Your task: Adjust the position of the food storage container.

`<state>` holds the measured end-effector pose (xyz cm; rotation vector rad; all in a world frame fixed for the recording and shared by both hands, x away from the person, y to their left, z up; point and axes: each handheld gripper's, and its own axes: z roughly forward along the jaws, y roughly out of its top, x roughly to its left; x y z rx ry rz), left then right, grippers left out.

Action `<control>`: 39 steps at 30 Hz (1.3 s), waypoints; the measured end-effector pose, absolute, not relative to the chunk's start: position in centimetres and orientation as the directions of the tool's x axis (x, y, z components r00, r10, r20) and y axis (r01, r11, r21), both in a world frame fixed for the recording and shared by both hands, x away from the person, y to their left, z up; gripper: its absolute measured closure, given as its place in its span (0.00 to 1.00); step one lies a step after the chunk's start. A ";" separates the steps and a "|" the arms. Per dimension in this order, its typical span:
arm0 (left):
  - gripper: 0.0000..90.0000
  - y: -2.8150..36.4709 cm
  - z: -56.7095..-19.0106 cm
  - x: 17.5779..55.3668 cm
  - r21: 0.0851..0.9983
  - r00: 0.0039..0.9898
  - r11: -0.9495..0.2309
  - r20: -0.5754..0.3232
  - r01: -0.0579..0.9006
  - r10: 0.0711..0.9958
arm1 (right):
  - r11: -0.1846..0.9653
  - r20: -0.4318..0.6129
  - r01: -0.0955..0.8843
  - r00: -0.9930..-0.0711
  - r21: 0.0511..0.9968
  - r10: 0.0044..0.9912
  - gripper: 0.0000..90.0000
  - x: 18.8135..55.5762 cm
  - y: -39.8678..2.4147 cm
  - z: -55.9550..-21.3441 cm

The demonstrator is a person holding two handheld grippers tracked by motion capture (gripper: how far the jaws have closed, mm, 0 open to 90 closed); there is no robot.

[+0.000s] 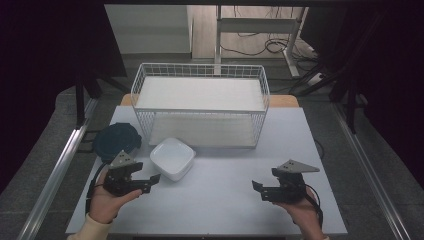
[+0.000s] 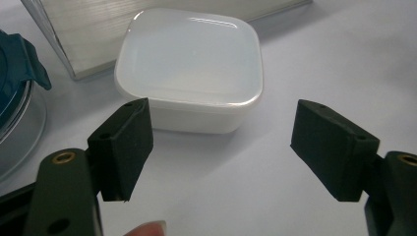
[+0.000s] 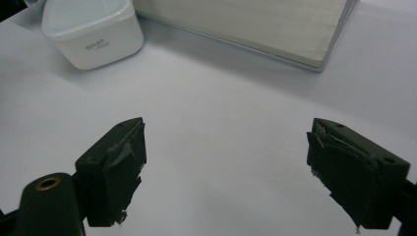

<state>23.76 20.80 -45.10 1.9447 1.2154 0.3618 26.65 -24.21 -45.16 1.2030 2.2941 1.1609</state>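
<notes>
Your two hands are holding one black two-jaw gripper each: the left gripper (image 1: 150, 181) and the right gripper (image 1: 260, 189), both gaping wide and gripping nothing. One square white plastic bowl (image 1: 172, 158) is sitting empty just before the white wire basket rack (image 1: 200, 102). Beside the bowl, one dark teal round lid (image 1: 116, 140) is lying.
</notes>
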 end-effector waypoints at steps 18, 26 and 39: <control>0.30 20.9 -45.3 23.8 0.738 0.509 -0.231 -0.173 0.633 0.843 | 0.339 0.102 0.572 -0.602 0.747 0.792 0.17 26.8 -24.1 -46.0; 0.31 21.0 -44.3 23.9 0.745 0.494 -0.222 -0.163 0.629 0.854 | 0.322 0.111 0.574 -0.594 0.753 0.797 0.17 26.8 -24.6 -45.9; 0.32 21.6 -43.0 24.9 0.738 0.499 -0.267 -0.108 0.620 0.860 | 0.317 0.113 0.580 -0.585 0.751 0.803 0.17 26.8 -25.0 -45.9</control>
